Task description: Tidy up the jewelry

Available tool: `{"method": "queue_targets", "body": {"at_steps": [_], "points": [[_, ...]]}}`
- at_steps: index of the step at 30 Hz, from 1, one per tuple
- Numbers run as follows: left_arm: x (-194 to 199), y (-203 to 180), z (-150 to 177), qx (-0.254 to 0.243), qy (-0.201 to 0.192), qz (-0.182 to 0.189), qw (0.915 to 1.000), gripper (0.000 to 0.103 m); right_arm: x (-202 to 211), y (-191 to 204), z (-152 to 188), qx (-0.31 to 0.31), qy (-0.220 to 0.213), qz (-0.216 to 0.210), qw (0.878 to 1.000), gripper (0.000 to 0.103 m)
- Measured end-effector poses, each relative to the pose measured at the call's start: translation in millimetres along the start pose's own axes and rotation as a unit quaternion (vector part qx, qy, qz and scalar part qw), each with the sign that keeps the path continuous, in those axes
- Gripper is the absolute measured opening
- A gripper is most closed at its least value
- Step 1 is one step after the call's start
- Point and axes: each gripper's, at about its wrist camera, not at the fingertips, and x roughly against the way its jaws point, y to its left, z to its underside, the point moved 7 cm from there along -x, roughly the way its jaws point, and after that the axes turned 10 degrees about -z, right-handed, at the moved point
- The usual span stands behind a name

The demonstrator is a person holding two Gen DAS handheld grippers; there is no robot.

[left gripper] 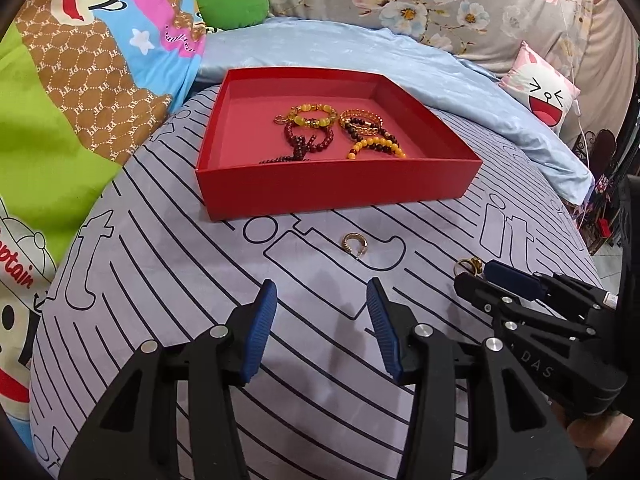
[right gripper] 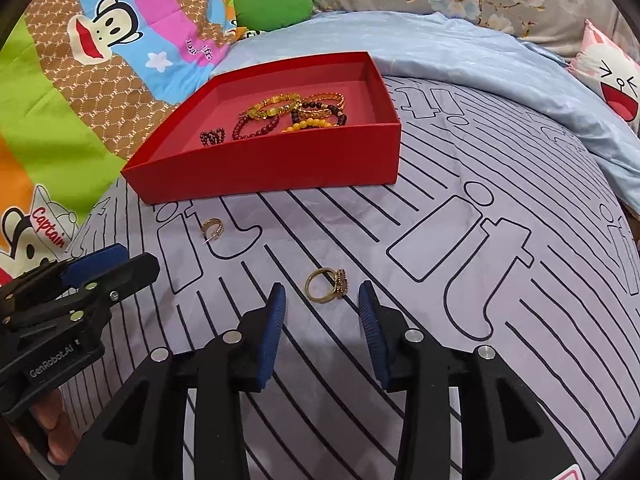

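A red tray sits on the striped grey bedspread and holds several bead bracelets. A small gold hoop ring lies on the bedspread just in front of the tray. A gold ring with a dark stone top lies nearer. My left gripper is open and empty, a short way behind the hoop ring. My right gripper is open, its fingertips on either side of the stone ring, just short of it.
A cartoon monkey quilt lies to the left, a green cushion at the back and a light blue blanket behind and right of the tray. A pink face pillow sits at the far right. The bed edge drops at the right.
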Motion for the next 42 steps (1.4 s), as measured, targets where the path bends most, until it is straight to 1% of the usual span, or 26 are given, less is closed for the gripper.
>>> {"method": "queue_targets", "body": {"at_steps": [3, 5, 10, 12, 21, 28, 31, 34, 35, 38, 40, 42], "points": [[-3, 1, 0, 0.001, 0.003, 0.000, 1.0000, 0.045, -3, 1, -1, 0.004, 0.000, 0.003, 1.000, 0.038], [-5, 0, -1, 0.000, 0.005, 0.000, 1.0000, 0.045, -5, 2, -2, 0.011, 0.000, 0.010, 1.000, 0.036], [-7, -3, -2, 0.002, 0.007, 0.004, 1.0000, 0.045, -7, 1, -4, 0.017, -0.001, 0.018, 1.000, 0.023], [-9, -5, -2, 0.001, 0.008, 0.005, 1.0000, 0.045, -7, 0, -4, 0.016, -0.002, 0.019, 1.000, 0.021], [-22, -25, -13, -0.006, 0.015, 0.022, 0.9996, 0.045, -1, -2, -6, -0.001, -0.008, 0.005, 1.000, 0.020], [-38, -38, -20, -0.012, 0.018, 0.017, 0.9996, 0.044, 9, -11, -12, -0.015, -0.021, -0.001, 1.000, 0.021], [-42, -38, -21, -0.013, 0.014, 0.009, 0.9998, 0.036, 10, -14, -14, -0.023, -0.023, -0.006, 0.999, 0.021], [-43, -38, -21, -0.015, 0.013, 0.007, 0.9998, 0.024, 10, -15, -14, -0.024, -0.024, -0.007, 0.999, 0.021], [-43, -37, -21, -0.017, 0.012, 0.006, 0.9998, 0.016, 10, -15, -14, -0.025, -0.024, -0.007, 0.999, 0.021], [-43, -34, -21, -0.013, 0.014, 0.013, 0.9997, 0.017, 10, -15, -14, -0.027, -0.024, -0.009, 0.999, 0.021], [-42, -33, -20, -0.013, 0.012, 0.009, 0.9998, 0.016, 11, -14, -13, -0.026, -0.024, -0.010, 0.999, 0.021], [-38, -31, -20, -0.011, 0.012, 0.012, 0.9998, 0.016, 13, -13, -14, -0.025, -0.025, -0.013, 0.999, 0.021]]}}
